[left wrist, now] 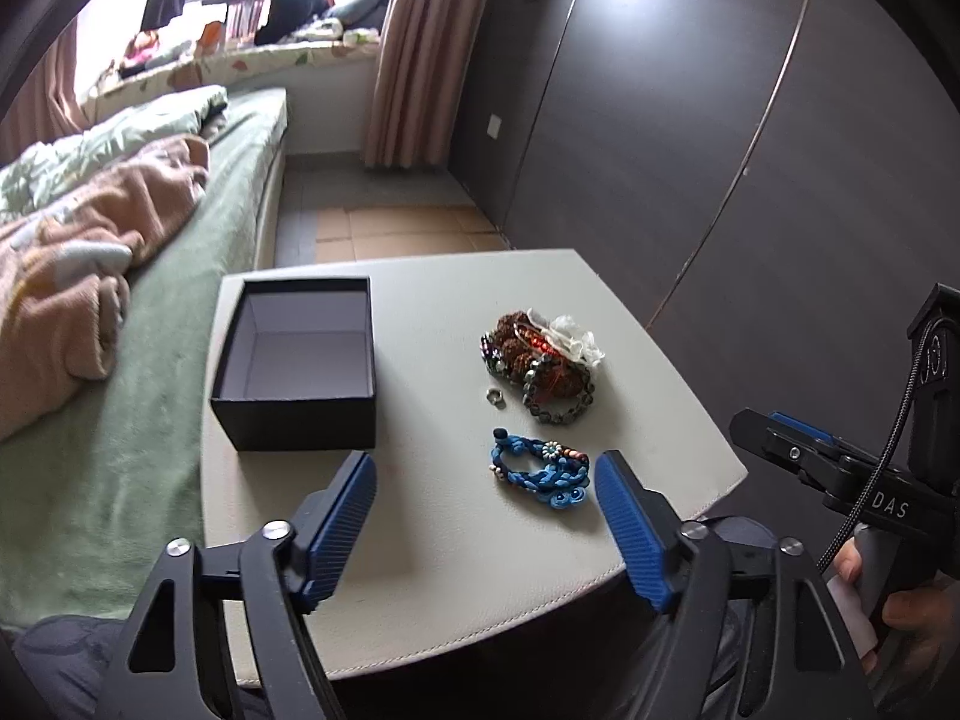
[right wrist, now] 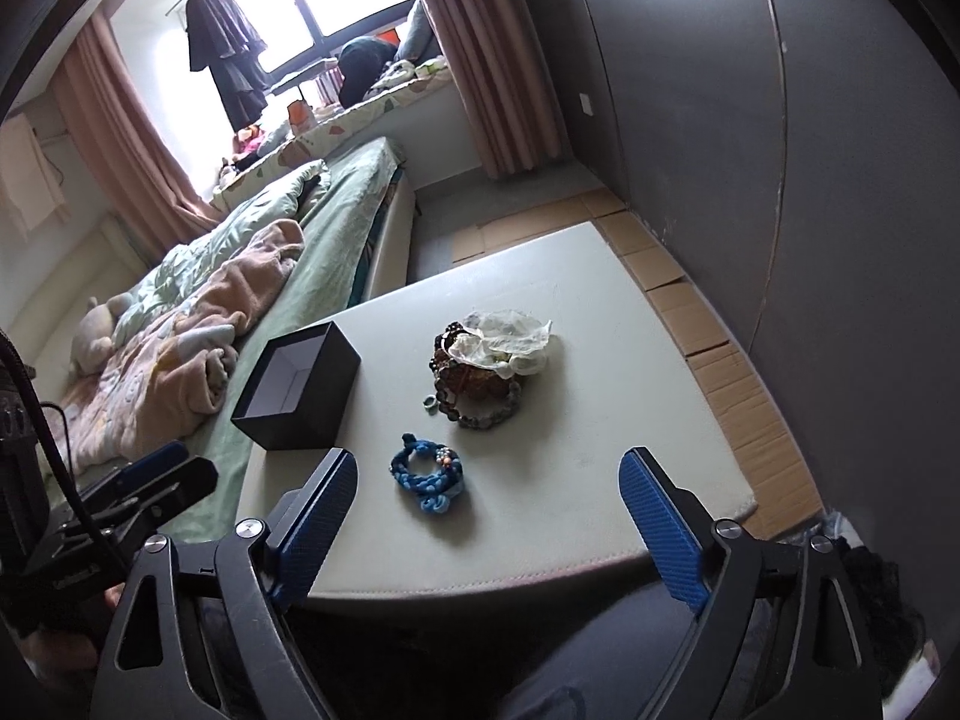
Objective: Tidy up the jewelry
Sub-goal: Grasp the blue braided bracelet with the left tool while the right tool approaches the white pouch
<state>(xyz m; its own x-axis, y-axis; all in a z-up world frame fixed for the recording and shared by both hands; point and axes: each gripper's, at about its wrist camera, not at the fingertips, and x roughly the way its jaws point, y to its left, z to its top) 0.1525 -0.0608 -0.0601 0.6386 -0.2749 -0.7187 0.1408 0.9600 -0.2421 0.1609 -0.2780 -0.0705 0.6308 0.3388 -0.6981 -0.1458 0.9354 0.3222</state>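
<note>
An open black box (left wrist: 297,360) with a pale empty inside sits on the left of the pale table (left wrist: 420,540); it also shows in the right wrist view (right wrist: 297,393). A blue braided bracelet (left wrist: 540,471) (right wrist: 429,471) lies near the front. Behind it is a pile of brown and dark bead bracelets (left wrist: 540,360) (right wrist: 480,384) with a white fabric flower (left wrist: 570,339) (right wrist: 510,333) on top, and a small ring (left wrist: 495,397) (right wrist: 428,402). My left gripper (left wrist: 483,474) is open and empty, just before the blue bracelet. My right gripper (right wrist: 486,471) is open and empty above the front edge.
A bed (left wrist: 120,300) with crumpled blankets lies against the table's left side. A dark wardrobe wall (left wrist: 720,150) stands to the right. Cardboard sheets (right wrist: 720,324) cover the floor beyond the table. The right gripper body (left wrist: 840,468) shows at the table's right edge.
</note>
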